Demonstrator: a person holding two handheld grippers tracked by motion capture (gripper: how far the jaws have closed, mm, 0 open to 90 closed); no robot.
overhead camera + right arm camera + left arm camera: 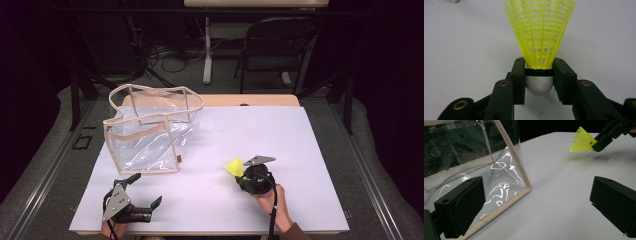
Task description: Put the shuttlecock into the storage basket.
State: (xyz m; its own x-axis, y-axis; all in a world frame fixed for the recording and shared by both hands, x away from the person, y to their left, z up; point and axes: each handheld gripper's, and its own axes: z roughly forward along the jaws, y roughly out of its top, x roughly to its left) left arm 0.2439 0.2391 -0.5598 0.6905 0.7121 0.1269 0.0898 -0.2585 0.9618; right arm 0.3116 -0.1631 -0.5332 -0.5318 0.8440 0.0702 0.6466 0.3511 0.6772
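Clear bag (469,157) cut off by left gripper view's top and left edges; its far side unseen.

bag (150,132) left on table (300,150), shuttlecock (234,166) right

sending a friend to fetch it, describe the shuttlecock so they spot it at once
On the white table, look right of the clear bag to the right gripper. Clamped in it is the shuttlecock: bright yellow mesh skirt, silver rounded nose.

White sheet (260,140) covers a wooden table (260,100). Behind it: black folding chair (275,45), white table leg (207,50), tangled cables (165,55) on grey floor. Dark surroundings; metal rails (367,170) flank both sides.
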